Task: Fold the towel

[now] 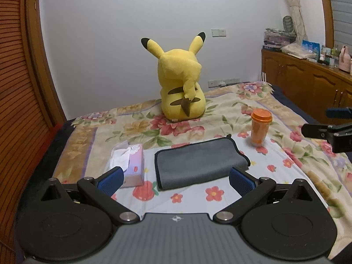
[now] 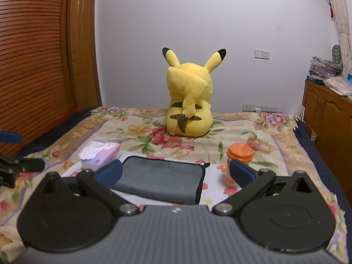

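A grey towel with black trim lies folded flat on the floral bedspread. It also shows in the right wrist view. My left gripper is open and empty, raised just in front of the towel's near edge. My right gripper is open and empty, raised in front of the towel. Part of the right gripper shows at the right edge of the left wrist view. Part of the left gripper shows at the left edge of the right wrist view.
A pink tissue box lies left of the towel. An orange cup with a lid stands to its right. A yellow plush toy sits further back. A wooden cabinet runs along the right, a louvred wardrobe along the left.
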